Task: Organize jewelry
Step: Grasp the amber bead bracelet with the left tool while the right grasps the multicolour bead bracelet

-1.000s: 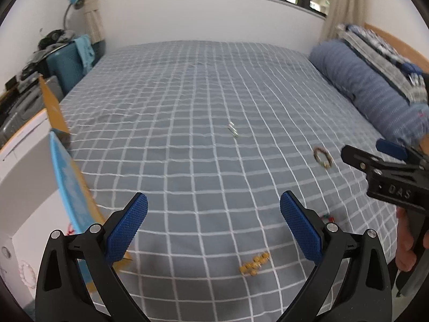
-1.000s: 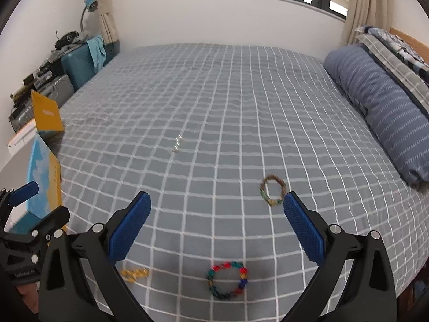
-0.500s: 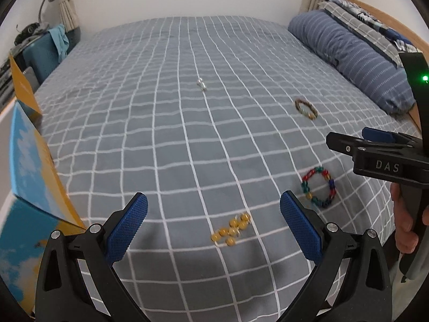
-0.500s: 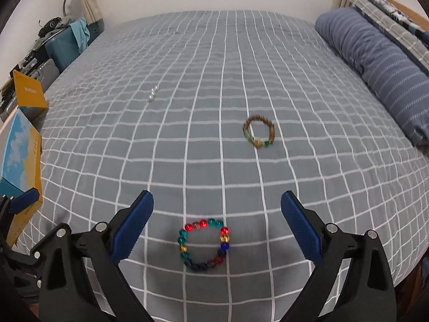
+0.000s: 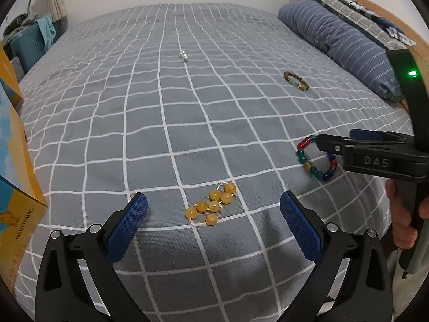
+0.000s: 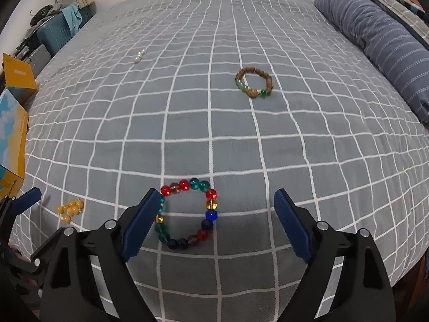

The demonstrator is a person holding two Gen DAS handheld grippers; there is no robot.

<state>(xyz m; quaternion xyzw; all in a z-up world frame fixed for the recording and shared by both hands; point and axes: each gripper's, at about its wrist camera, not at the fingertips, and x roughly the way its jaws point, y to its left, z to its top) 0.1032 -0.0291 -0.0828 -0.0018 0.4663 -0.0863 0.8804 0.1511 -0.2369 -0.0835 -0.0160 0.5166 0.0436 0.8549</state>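
On the grey checked bed lie a yellow bead bracelet (image 5: pixel 211 205), a multicoloured glass bead bracelet (image 6: pixel 187 213), a brown and green bead bracelet (image 6: pixel 254 81) and a small pearl piece (image 6: pixel 139 56). My left gripper (image 5: pixel 213 209) hangs open low over the yellow bracelet (image 6: pixel 70 209), which lies between its blue pads untouched. My right gripper (image 6: pixel 214 209) is open with its jaws closing; the multicoloured bracelet (image 5: pixel 316 158) lies between them by the left pad, which covers part of it. In the left wrist view the right gripper (image 5: pixel 356 147) shows side-on.
A yellow and blue cardboard box (image 5: pixel 16 177) stands at the bed's left edge. A striped blue pillow (image 5: pixel 346 43) and folded bedding lie along the right. A blue suitcase (image 6: pixel 57 30) and clutter stand beyond the far left corner. A person's hand (image 5: pixel 405 220) holds the right gripper's handle.
Both grippers have come down and tipped towards the bed, so the yellow and multicoloured bracelets now lie between their pads. The right jaws have narrowed a little.
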